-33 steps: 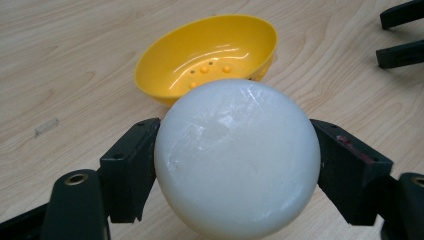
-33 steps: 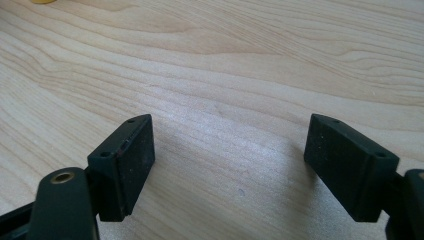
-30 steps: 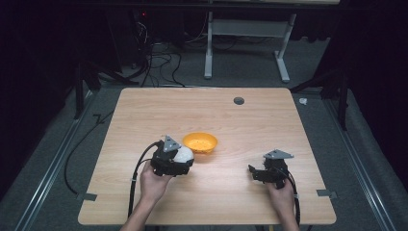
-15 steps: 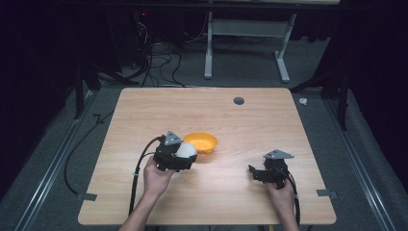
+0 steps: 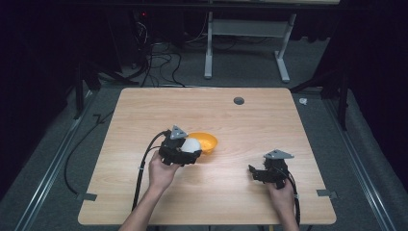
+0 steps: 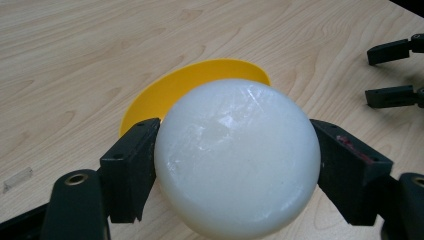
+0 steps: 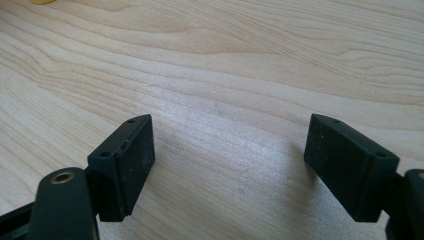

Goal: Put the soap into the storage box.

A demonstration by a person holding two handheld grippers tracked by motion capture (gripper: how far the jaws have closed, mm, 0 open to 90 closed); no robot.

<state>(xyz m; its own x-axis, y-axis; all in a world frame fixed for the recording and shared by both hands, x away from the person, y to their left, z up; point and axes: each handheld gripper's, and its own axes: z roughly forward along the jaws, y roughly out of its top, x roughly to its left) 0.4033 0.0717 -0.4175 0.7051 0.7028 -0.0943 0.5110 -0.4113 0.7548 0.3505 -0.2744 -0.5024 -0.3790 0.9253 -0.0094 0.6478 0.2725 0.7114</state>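
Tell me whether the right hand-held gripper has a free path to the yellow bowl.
Probably yes. The right hand-held gripper is open and holds nothing, and bare table lies between it and the yellow bowl. The left hand-held gripper, holding the white ball, crowds the bowl's far side.

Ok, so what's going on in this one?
A person at a wooden table works a claw in each hand. The left claw is clamped on a white ball, held at the near edge of a yellow bowl, not yet in it. The right claw sits open and empty, apart from the bowl, with bare wood between its jaws.
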